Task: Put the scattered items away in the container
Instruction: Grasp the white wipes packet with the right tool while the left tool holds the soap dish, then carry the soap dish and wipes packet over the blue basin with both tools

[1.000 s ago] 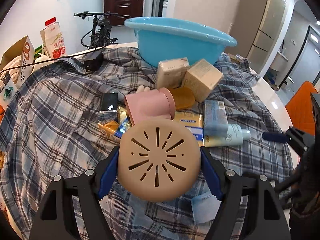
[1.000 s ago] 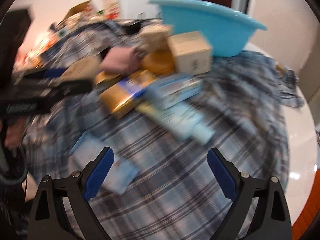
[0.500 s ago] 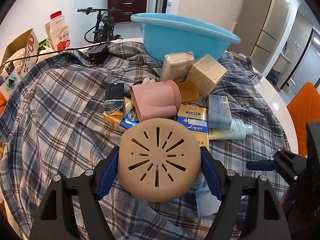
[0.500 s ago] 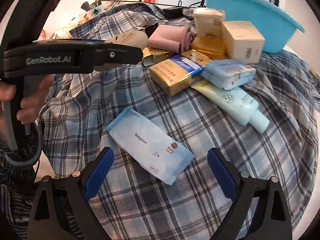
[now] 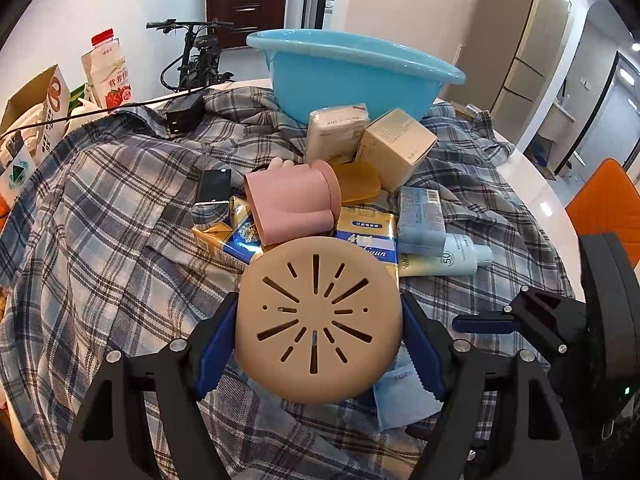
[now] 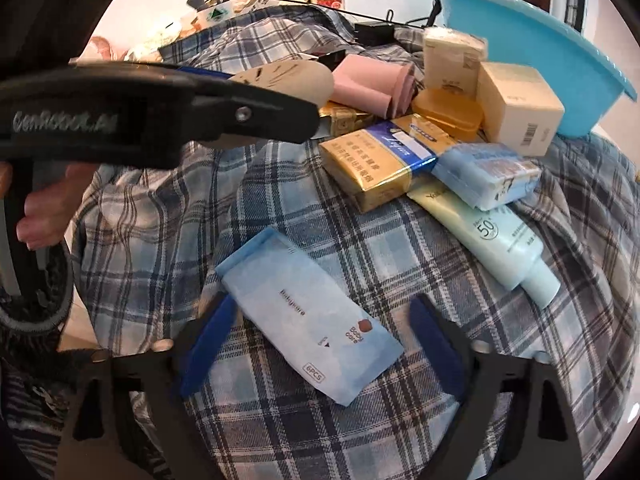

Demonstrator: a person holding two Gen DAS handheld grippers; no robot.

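Note:
My left gripper is shut on a round beige slotted lid, held above the plaid cloth; the lid also shows in the right wrist view. My right gripper is open and low over a light blue wipes packet, its fingers on either side of it. The blue basin stands at the back. In front of it lie a pink cup, a gold and blue box, a sunscreen tube, a blue packet and a beige box.
A plaid shirt covers the round white table. Cartons and a milk box stand at the far left, with a black charger and cable. An orange chair is at the right.
My right gripper has swung left and down, from over the tube to around the light blue wipes packet. My left gripper has drawn back slightly, still holding the lid.

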